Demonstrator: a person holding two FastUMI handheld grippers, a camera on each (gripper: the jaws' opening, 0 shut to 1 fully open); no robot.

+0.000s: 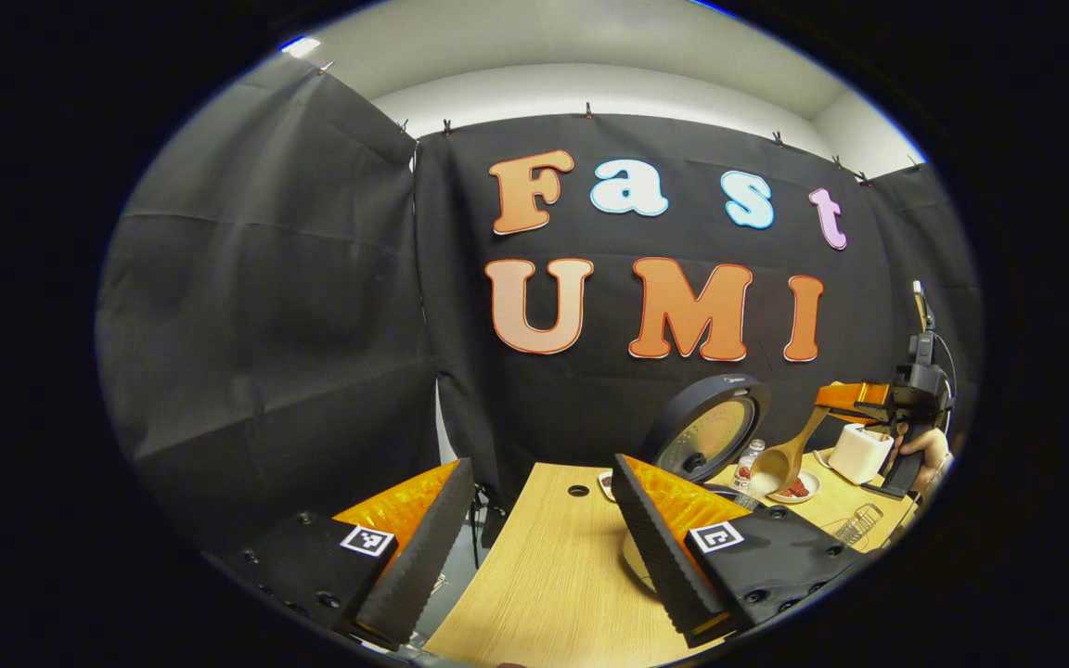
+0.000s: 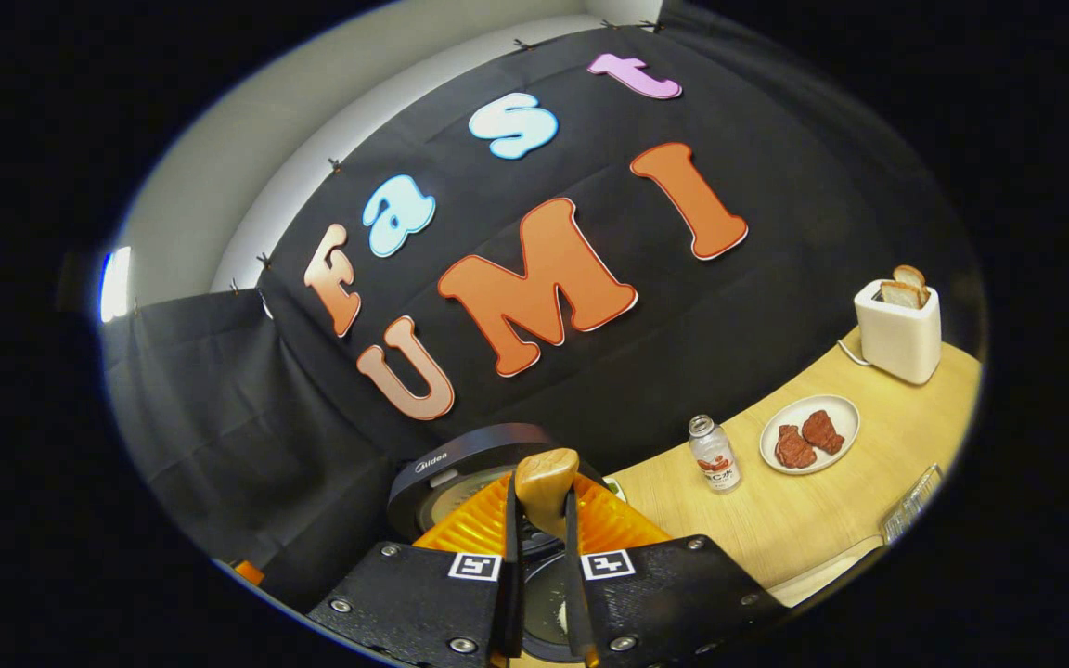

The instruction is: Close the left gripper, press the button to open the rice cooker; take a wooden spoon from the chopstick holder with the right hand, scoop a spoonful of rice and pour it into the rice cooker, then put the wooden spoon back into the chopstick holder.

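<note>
Here the cooker (image 1: 706,431) is seen with its lid already raised, at the back of the desk (image 1: 544,575). The spoon (image 1: 780,459) is held by the right gripper (image 1: 855,401), whose fingers are closed on the handle (image 2: 546,490); it hangs bowl-down beside the lid, above the plate (image 1: 799,492), probably so that rice can be carried across and tipped into the pot. Whether rice lies in the bowl cannot be told. The left gripper (image 1: 534,543) is kept low over the near desk with its fingers wide apart and nothing between them, presumably parked clear of the work. From the left gripper view the whole spoon, the hand (image 1: 924,450) behind the right gripper and a glass (image 1: 857,524) are given; from the right gripper view a toaster (image 2: 898,329) with bread, a bottle (image 2: 714,455) and the plate (image 2: 836,413) of red food are made plain, the spoon's bowl being hidden below the fingers.
</note>
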